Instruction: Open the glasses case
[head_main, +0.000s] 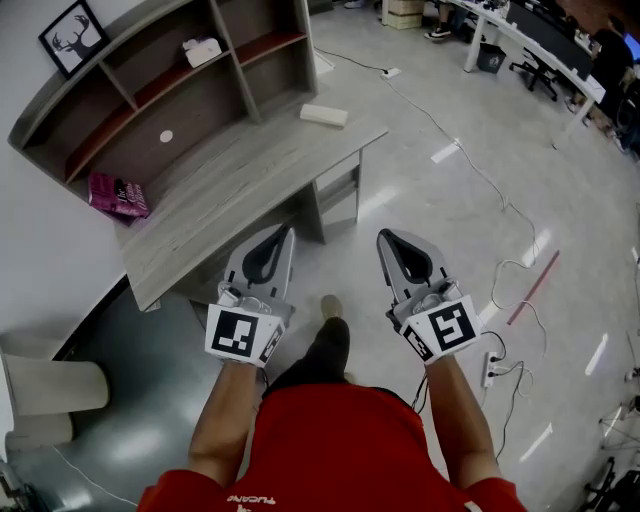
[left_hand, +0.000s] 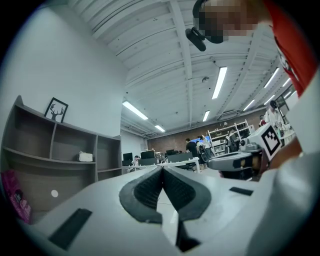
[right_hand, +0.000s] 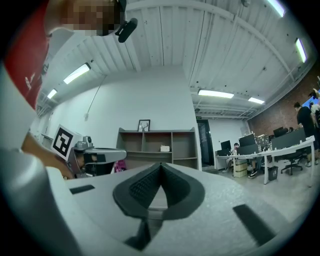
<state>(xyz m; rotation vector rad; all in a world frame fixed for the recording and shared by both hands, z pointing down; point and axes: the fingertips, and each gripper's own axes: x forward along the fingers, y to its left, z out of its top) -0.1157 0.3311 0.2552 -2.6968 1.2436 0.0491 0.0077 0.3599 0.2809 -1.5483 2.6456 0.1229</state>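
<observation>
left gripper (head_main: 284, 236): jaws pressed together, nothing between, near the table's (head_main: 230, 190) front edge | right gripper (head_main: 385, 238): jaws together, empty, beside the table | glasses case (head_main: 323, 115): flat on the table's far corner, well apart from both

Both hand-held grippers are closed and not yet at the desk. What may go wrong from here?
The left hand-held gripper and right hand-held gripper are shut; reaching so may only push the pale case, which lies near the desk edge and might slide off. Cables and a power strip lie on the floor at the person's right: a tripping risk.
</observation>
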